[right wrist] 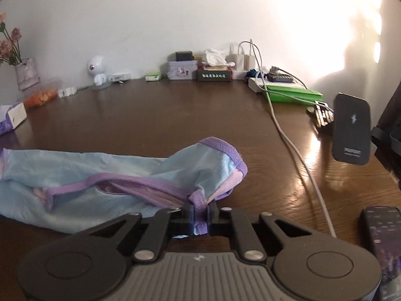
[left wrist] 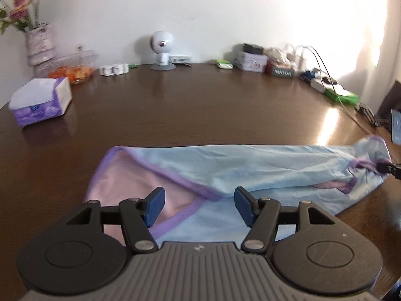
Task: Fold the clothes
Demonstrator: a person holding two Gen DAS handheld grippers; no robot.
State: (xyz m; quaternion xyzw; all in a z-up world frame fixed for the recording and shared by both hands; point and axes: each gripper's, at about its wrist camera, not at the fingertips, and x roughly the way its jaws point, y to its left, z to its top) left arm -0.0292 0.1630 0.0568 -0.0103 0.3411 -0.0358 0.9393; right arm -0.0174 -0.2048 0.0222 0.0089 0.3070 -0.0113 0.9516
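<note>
Between my right hand-held gripper (right wrist: 200,217), pinched tight, sits the purple trim of the blue cloth (left wrist: 250,168). My left hand-held gripper (left wrist: 199,204) hangs wide over its pink corner. I should grab there and lift evenly. It lies wrinkled along the counter's (left wrist: 200,113) near edge.
</note>
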